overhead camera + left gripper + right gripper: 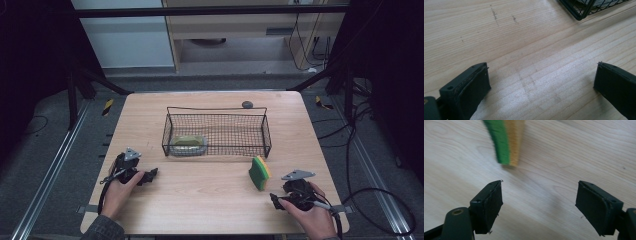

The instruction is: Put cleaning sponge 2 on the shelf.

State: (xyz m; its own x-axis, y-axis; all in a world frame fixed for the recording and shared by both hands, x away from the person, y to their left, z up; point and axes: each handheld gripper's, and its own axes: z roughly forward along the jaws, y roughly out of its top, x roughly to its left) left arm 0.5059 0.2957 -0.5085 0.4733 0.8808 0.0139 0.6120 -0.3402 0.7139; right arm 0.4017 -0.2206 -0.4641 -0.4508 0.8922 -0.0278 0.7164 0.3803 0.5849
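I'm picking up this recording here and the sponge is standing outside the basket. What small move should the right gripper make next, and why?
Probably ease the right gripper forward toward the sponge. Its jaws stand open with nothing between them, and the sponge stands on edge on the table just ahead, a bit left of the gap in the right gripper view. The basket beside it already holds one sponge-like item.

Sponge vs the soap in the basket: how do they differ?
The sponge stands on edge on the bare table, outside the basket; the soap lies flat inside it. The sponge is green and yellow, the soap pale olive. No tongs touch either.
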